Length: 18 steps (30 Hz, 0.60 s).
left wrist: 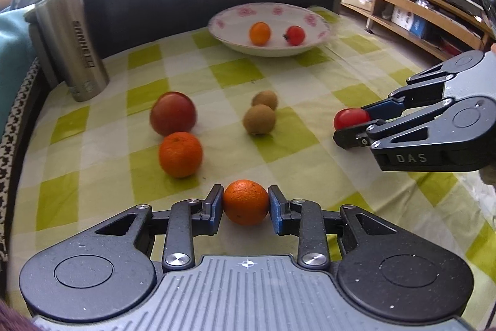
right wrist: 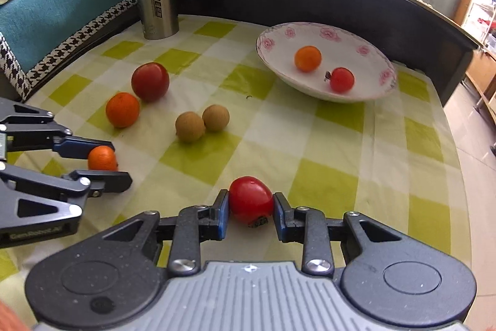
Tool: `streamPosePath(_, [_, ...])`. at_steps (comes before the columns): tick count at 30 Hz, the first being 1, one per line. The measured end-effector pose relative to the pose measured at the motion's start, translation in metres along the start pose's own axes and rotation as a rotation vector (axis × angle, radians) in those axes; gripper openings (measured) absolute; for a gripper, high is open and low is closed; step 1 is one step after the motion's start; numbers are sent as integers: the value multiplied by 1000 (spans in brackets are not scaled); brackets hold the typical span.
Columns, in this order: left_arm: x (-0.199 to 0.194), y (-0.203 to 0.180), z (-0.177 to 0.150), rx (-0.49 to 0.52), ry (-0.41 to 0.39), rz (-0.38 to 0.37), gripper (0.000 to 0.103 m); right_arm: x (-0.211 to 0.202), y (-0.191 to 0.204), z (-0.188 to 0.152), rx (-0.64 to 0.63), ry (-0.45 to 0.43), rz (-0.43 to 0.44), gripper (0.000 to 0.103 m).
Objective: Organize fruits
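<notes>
Item 1, bowl, white with pink flowers, upper centre of the left wrist view: it already holds one small orange and one cherry tomato. Count these as done.

Item 2, loose fruit on the checked cloth, middle of the frame: one large red tomato, one orange just in front of it and touching or nearly so, two brown kiwi-like fruits side by side. Four pieces are left for you.

Item 3, your left gripper, bottom centre of its own view: jaws closed onto a small orange, pads on both flanks. It sits low over the cloth; I cannot tell whether it is lifted.

Item 4, your right gripper, bottom centre of its own view: jaws pinching a red tomato, stem end toward the cloth. In the left wrist view it reaches in from the right edge, level and low.

Judgement: two in, two in hand, four waiting; roughly a quarter done.

Item 5, steel flask, upper left, upright, clear of the fruit.
</notes>
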<state>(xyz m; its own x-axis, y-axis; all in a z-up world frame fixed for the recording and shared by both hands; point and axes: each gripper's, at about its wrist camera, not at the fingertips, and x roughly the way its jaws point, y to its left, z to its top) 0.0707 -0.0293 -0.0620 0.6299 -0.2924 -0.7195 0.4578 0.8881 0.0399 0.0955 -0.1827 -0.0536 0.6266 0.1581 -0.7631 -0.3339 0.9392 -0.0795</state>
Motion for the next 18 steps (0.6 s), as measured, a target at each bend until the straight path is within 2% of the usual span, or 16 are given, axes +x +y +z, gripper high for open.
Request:
streamPosePath(4, [-1,-4,-3,25,-11,-3,42,-3,4,-4,-11,-12,-27,36])
streamPosePath(6, [-2,-6,-4,30,-12,-2,47,-3,5,-4,-4,-17,-35,39])
streamPosePath(8, [-3,-6,-6,29,-6,-7,60,-4,4,-4,12,-22,-39,46])
streamPosePath(9, [-4,-6,-7,28,-5,-9,61,-5,4,-5,18,-25,-43,51])
streamPosePath(12, [-9,-6,-11,34,1,-9,65,-8,4,-8,31,-43,-45,57])
streamPosePath(18, [-19,-10,-17,49,28,12,66,-4,4,-12,36,-58,-35,57])
